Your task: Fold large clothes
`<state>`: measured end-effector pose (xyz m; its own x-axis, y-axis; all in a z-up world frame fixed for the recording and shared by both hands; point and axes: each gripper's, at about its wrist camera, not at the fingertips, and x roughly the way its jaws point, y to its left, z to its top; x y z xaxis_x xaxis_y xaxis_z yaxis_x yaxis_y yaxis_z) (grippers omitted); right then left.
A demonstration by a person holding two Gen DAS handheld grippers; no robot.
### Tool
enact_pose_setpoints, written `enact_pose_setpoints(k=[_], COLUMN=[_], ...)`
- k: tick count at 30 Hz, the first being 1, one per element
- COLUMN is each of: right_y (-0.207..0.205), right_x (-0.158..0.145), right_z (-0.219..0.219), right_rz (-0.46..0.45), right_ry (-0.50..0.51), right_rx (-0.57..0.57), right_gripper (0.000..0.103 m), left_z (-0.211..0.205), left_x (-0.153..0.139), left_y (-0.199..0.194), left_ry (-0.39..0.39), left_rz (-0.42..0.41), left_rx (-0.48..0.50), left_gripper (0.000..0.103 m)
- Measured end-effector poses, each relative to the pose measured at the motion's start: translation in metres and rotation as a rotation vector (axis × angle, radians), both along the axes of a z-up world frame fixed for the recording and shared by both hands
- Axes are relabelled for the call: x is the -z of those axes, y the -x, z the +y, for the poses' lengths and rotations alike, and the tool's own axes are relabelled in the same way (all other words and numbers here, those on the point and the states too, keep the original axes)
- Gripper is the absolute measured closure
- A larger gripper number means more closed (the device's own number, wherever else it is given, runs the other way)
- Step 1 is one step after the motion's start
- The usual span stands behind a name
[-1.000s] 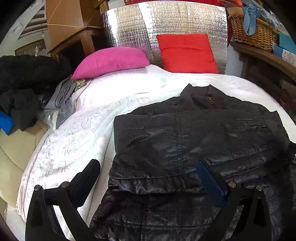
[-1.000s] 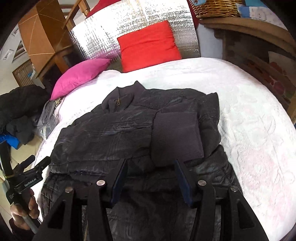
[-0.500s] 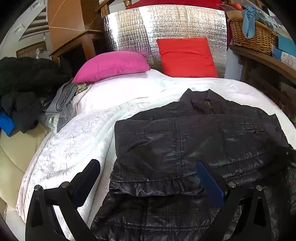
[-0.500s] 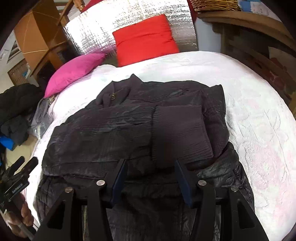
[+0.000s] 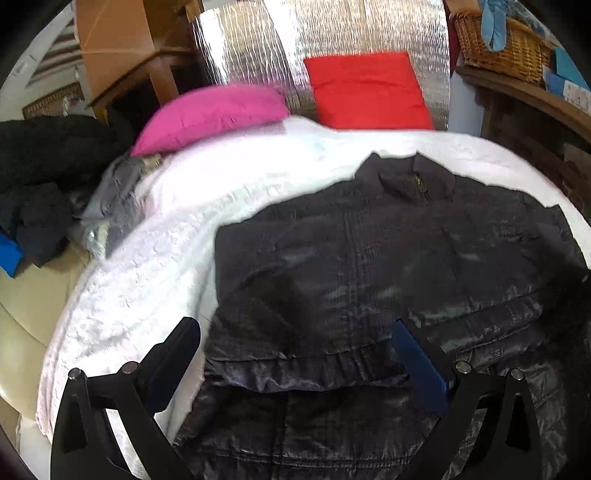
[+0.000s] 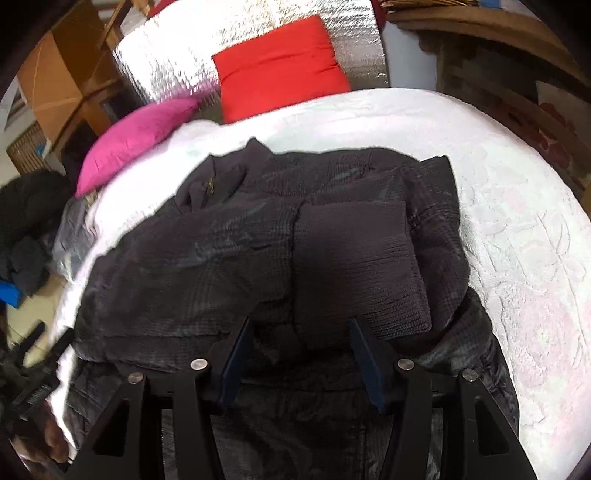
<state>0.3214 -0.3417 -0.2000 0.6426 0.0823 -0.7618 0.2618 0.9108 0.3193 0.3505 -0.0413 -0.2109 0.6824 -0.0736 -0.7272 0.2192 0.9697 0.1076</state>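
A large black quilted jacket (image 5: 388, 266) lies on the white bed, collar toward the pillows, both sleeves folded across the body. It also shows in the right wrist view (image 6: 229, 266), with a ribbed cuff (image 6: 358, 266) lying on top. My left gripper (image 5: 295, 350) is open and empty, hovering over the jacket's lower left part near its hem. My right gripper (image 6: 301, 350) is open and empty, just above the jacket's lower middle, below the cuff. The left gripper and the hand holding it show at the left edge of the right wrist view (image 6: 33, 354).
A white bedspread (image 6: 517, 229) covers the bed. A pink pillow (image 5: 210, 110) and a red pillow (image 5: 365, 88) lean at the silver headboard (image 5: 332, 33). Dark clothes (image 5: 37, 177) are piled left of the bed. A wicker basket (image 5: 506, 40) sits on a wooden shelf right.
Both grippers have moved a little forward and lower toward the jacket, staying open. The jacket has not moved.
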Motion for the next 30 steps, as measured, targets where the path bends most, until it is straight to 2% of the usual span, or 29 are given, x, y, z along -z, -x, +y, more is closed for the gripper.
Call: enact_pose_setpoints(k=[4,6,10,19,24,27,30], right_y=[0.011,0.009,-0.002,0.025,0.060,0.093,0.129], right_x=[-0.015,-0.011,0.007,-0.011,-0.021,-0.023,-0.022], right_z=[-0.005,-0.006,-0.003,-0.017,-0.037,-0.044,-0.046], right_rz=[-0.078,-0.049,0.051,-0.023,-0.069,-0.086,-0.087], right_ry=[0.024,0.031,0.049,0.021,-0.018,-0.027,-0.027], right_rx=[0.029,0.034,0.007,0.020,0.059,0.085,0.090], right_gripper=[0.044,0.044,0.044,0.044,0.044,0.044,0.043], left_z=[-0.008,-0.015,-0.023,0.005,0.040,0.065,0.096], left_x=[0.023,0.035,0.034,0.015,0.010,0.011,0.015], left_y=[-0.013,-0.017,-0.013,0.009,0.039,0.070,0.110], left_ry=[0.015,-0.009,-0.060,-0.007,0.002,0.002,0.038], left_rz=[0.133,0.179,0.143,0.072,0.031,-0.004,-0.019], left_rx=[0.034,0.041,0.049,0.027,-0.008,-0.040,-0.070], left_gripper=[0.000,0.000,0.000,0.000,0.000,0.000,0.000])
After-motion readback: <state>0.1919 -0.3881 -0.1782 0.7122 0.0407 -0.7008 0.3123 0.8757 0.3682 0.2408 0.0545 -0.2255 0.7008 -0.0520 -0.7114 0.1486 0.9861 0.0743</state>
